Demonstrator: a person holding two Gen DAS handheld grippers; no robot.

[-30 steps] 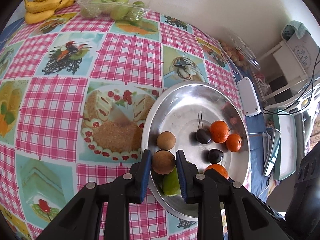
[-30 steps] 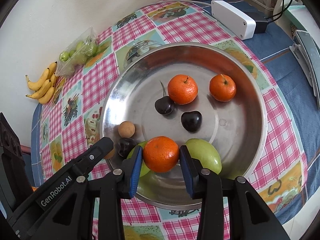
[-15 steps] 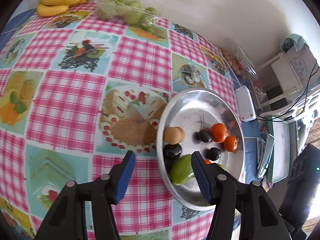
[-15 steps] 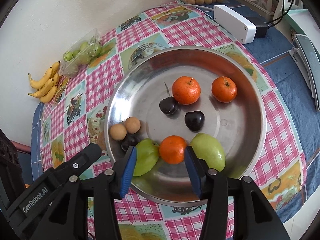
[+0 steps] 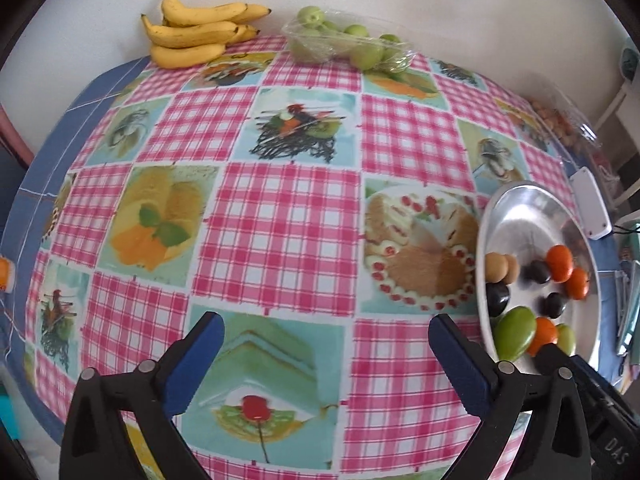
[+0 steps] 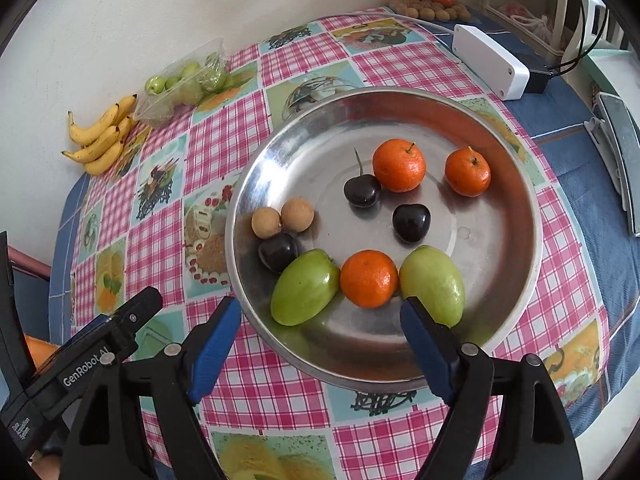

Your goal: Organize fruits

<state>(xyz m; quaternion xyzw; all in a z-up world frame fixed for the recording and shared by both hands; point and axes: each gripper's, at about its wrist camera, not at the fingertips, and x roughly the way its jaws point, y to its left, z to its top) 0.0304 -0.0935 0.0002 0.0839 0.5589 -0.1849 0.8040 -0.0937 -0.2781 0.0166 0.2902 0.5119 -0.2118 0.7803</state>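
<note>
At the far left corner of the worktop (image 5: 288, 216) we are seeing a bunch of bananas (image 5: 196, 30), and just to its right, along the far edge, a clear bag of small green fruits (image 5: 348, 42); both are lying outside the steel tray (image 6: 516, 296). We are holding the left gripper (image 5: 326, 354) above the checked cloth near the worktop's near edge, its jaws standing wide apart and gripping nothing.

The tray is sitting toward the right side of the worktop. Inside it, from left to right, we are counting two tan longans (image 6: 284, 216) touching each other, a dark cherry (image 6: 278, 252) just below them, a green mango-shaped fruit (image 6: 304, 286), a mandarin (image 6: 368, 278) touching it, and a second green fruit (image 6: 434, 284). Two more cherries (image 6: 362, 190) and two more mandarins (image 6: 398, 164) are resting farther back in the tray. We are holding the right gripper (image 6: 320, 332) over the tray's near rim, jaws spread and empty.

Beyond the tray a white box (image 6: 490, 62) and a tub of longans (image 6: 434, 10) are occupying the far right corner.

We are judging the task well advanced: ten fruits are gathered in the tray, while the bananas, bagged fruits and tub may remain to be sorted.
</note>
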